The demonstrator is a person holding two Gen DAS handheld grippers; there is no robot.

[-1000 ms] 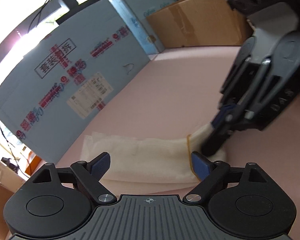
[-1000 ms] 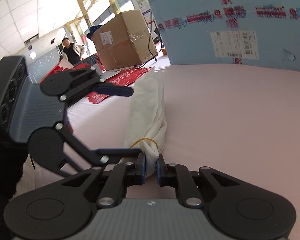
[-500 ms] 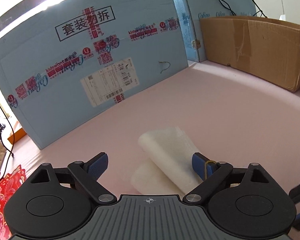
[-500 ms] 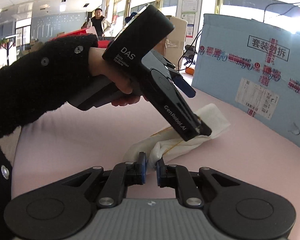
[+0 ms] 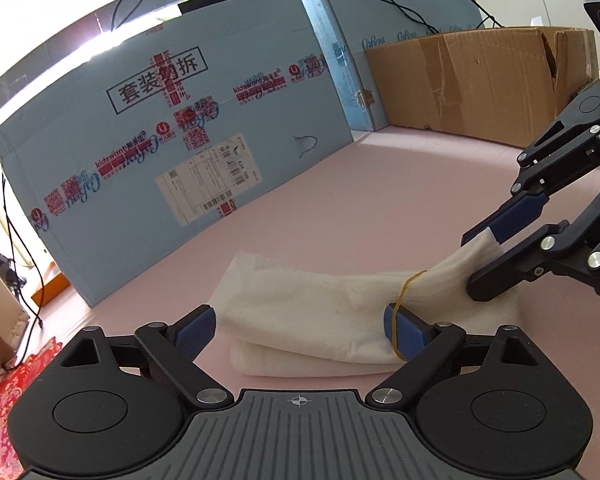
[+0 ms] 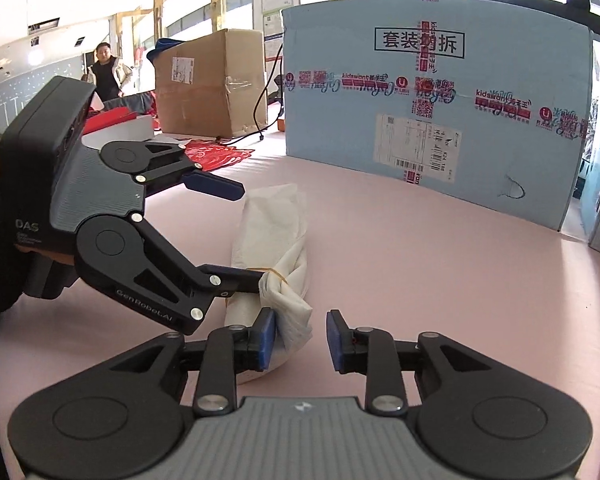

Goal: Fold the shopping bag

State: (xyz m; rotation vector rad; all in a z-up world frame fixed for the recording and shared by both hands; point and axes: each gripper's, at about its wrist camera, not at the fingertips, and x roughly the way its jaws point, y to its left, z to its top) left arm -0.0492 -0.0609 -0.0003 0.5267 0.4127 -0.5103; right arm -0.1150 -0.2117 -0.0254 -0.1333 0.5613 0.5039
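— How many things sit on the pink tabletop (image 5: 380,200)?

— Two blue cartons (image 5: 172,160), one brown cardboard box (image 5: 480,84), one folded white shopping bag (image 5: 320,312) with one yellow rubber band (image 5: 400,312).

— And the tongs?

— The left gripper (image 5: 300,330) gapes wide around the bag; the right gripper (image 6: 300,338) stands parted, one pad touching the bag's end.
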